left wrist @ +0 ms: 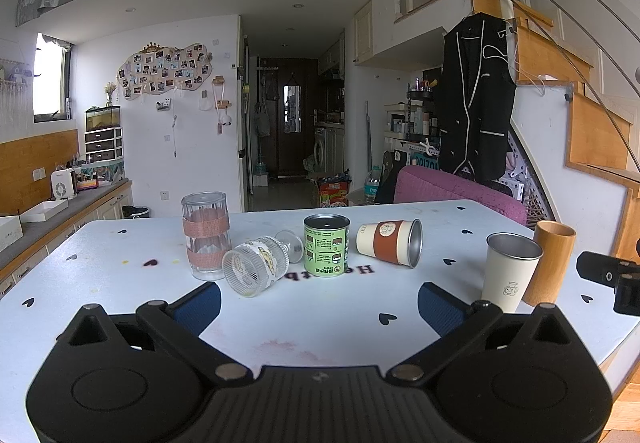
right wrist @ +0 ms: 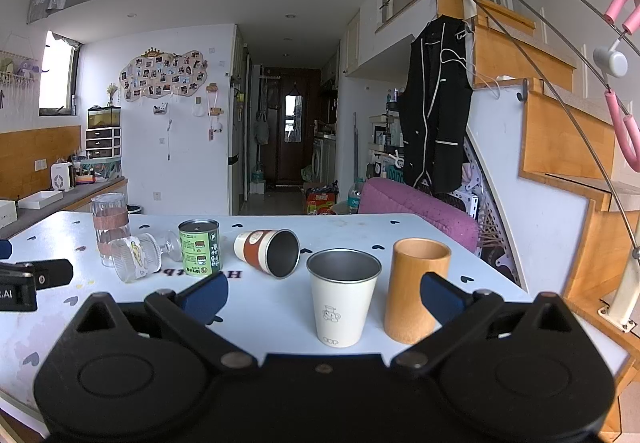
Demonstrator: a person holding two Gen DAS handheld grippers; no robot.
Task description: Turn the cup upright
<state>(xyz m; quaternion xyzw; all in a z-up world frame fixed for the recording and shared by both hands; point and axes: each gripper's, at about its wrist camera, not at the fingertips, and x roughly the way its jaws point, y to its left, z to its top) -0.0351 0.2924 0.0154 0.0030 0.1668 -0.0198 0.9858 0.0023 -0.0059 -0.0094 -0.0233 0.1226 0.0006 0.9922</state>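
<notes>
Lying on the desk (left wrist: 120, 283), largest to smallest:

- Desk: pale, printed with small hearts, carrying everything below.
- Bamboo cup (right wrist: 416, 289): upright, at the right, just beside the white cup.
- Tall ribbed glass (left wrist: 206, 235): stands with its closed end up, so apparently inverted, at the left.
- White metal cup (right wrist: 343, 297): upright, mouth open upward.
- Metal cup with orange sleeve (left wrist: 390, 243): on its side, mouth toward the cameras, right of the can. Not yet righted.
- Footed glass cup (left wrist: 260, 267): on its side between tall glass and can. Not yet righted.
- Green can (left wrist: 326, 245): upright, centre.

Progress: judged at the start; both tipped cups untouched.

Left gripper (left wrist: 320, 301): spread wide, holding nothing, hovering short of the footed glass.
Right gripper (right wrist: 324, 297): spread wide, empty, framing the white cup without contact.
</notes>
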